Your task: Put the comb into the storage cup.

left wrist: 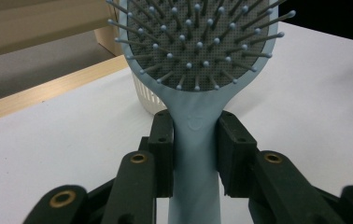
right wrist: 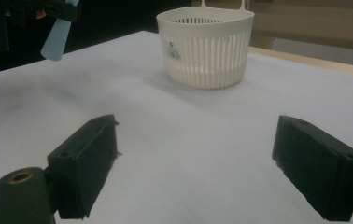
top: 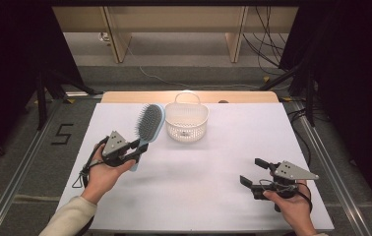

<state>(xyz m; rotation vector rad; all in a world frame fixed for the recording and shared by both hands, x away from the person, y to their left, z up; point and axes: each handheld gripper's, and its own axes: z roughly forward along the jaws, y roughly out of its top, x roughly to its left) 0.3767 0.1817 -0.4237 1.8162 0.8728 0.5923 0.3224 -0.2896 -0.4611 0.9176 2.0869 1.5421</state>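
Where the left gripper view looks along its own jaws, the top of the hairbrush (left wrist: 197, 93) head is cut off by the upper edge and most of the white basket (left wrist: 144, 95) is hidden behind the brush, leaving just a slice of slatted wall. One pale blue paddle hairbrush, one white slatted basket and two grippers are on or over the white counter (top: 199, 191). The left gripper (top: 139, 146) pinches the brush's handle just below the head, both pads pressed against its sides. Held above the counter's left half, the brush has its long axis running from the handle end near the person up and away, head pointing toward the far edge, just left of the basket (top: 187, 122). The right gripper (top: 253, 172) hovers low over the counter's right front with its jaws spread wide and nothing between them.
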